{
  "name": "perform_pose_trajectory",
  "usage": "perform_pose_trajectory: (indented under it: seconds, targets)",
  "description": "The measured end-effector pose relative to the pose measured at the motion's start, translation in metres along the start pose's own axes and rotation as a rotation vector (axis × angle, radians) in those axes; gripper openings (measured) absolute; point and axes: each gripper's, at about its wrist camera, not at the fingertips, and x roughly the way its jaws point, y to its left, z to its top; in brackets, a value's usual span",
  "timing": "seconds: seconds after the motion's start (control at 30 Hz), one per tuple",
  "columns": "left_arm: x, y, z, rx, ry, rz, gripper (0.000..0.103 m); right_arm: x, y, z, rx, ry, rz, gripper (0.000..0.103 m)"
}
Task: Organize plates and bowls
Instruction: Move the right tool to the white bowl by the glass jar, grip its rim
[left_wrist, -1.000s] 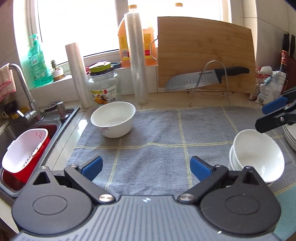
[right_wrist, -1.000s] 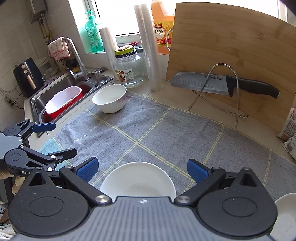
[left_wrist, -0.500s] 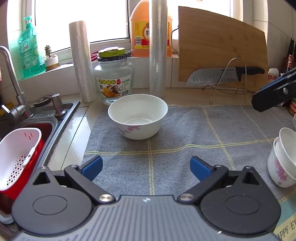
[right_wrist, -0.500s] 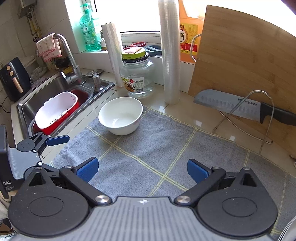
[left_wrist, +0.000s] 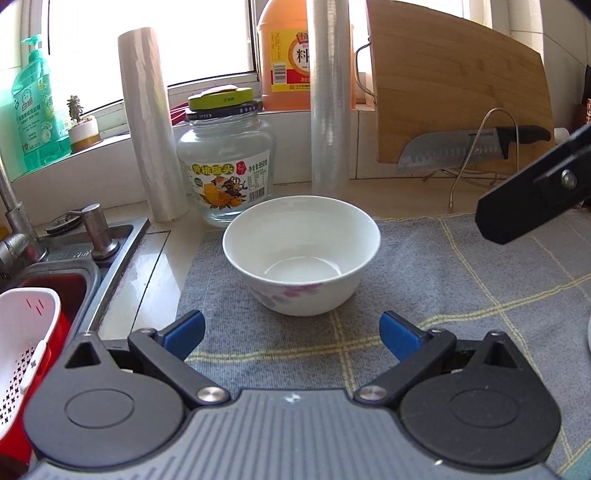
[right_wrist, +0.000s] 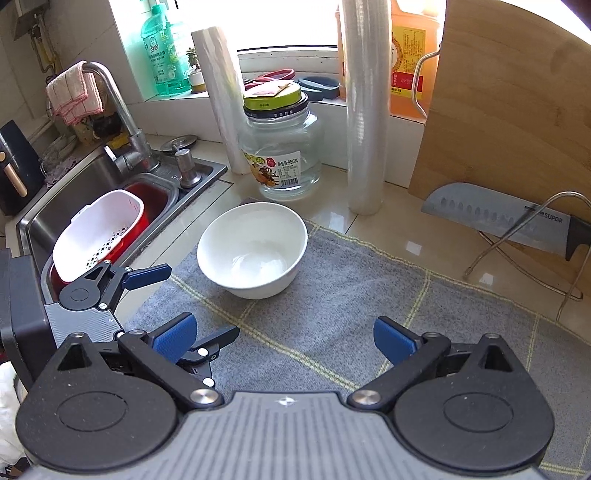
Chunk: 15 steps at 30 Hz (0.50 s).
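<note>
bright window (left_wrist: 147, 37) over tiled sill, steel sink (right_wrist: 92, 192), glossy beige counter (right_wrist: 399, 229), daylight glare

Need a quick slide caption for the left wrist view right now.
Open left claw faces a white floral bowl on the grey towel, not yet touching.

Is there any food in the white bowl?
No, it's empty. The bowl stands upright on the grey cloth, and both views show its bare, shiny white bottom.
</note>
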Motion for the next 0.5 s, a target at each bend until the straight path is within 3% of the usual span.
perform_pose_trajectory:
  seconds: [0.5]
  targets:
    - [0.030,0.004,0.008,0.069,0.003,-0.057,0.100,0.071,0.004,0.048,-0.058,0.097,0.088,0.098]
